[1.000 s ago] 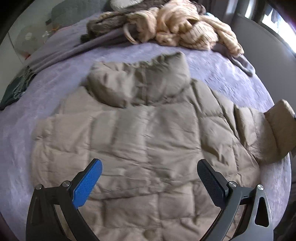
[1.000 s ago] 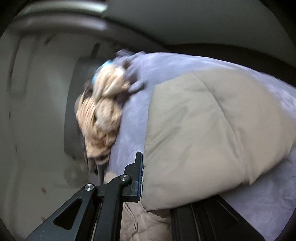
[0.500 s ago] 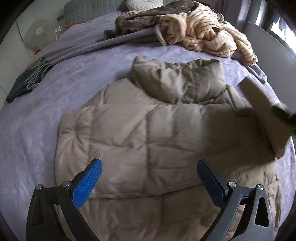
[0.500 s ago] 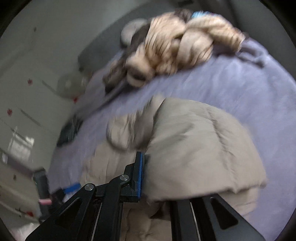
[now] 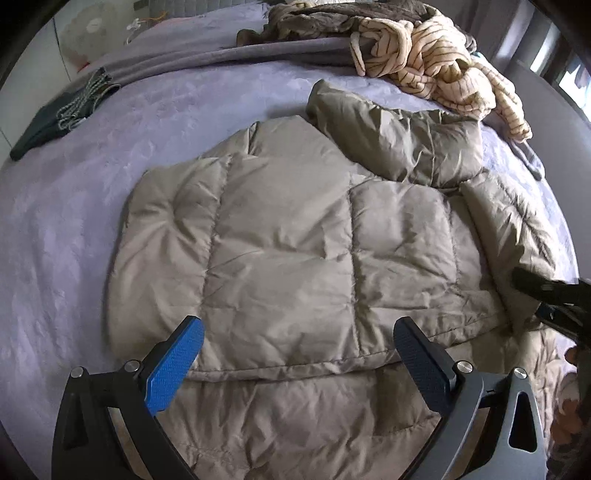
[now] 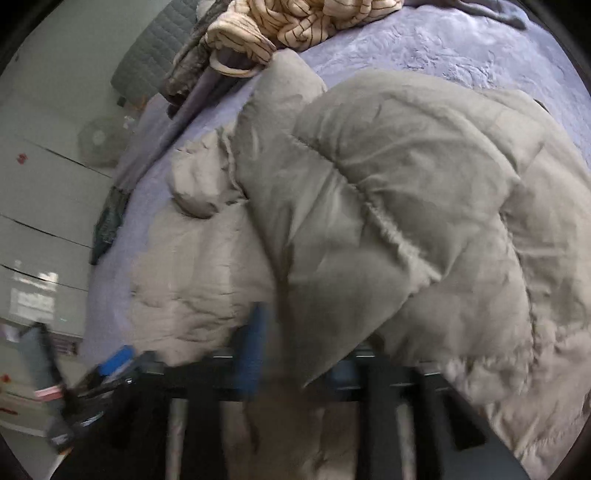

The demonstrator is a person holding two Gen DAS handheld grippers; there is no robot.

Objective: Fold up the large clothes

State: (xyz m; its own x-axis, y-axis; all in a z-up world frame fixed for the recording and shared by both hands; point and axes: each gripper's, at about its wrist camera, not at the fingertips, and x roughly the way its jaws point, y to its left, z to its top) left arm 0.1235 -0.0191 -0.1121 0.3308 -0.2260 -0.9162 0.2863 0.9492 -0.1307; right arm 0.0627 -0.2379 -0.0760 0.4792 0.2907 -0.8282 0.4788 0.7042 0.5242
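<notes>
A beige puffer jacket [image 5: 288,251] lies flat on the lilac bedspread [image 5: 66,221], collar toward the far side. Its right sleeve [image 5: 491,236] is folded in across the body. My left gripper [image 5: 299,354] is open and empty, hovering over the jacket's near hem. My right gripper [image 6: 295,347] is blurred; its jaws stand apart around the sleeve's cuff [image 6: 332,332], and it also shows at the right edge of the left wrist view [image 5: 546,299]. The jacket fills the right wrist view [image 6: 406,206].
A cream striped garment [image 5: 436,62] and a brown one [image 5: 314,22] are heaped at the far side of the bed. A dark fringed scarf [image 5: 55,118] lies at the far left. A white wall and a fan [image 6: 98,138] stand beyond the bed.
My right gripper carried the sleeve from the bed's right side in across the jacket body, and its jaws have parted. My left gripper shifted left with its jaws open throughout.
</notes>
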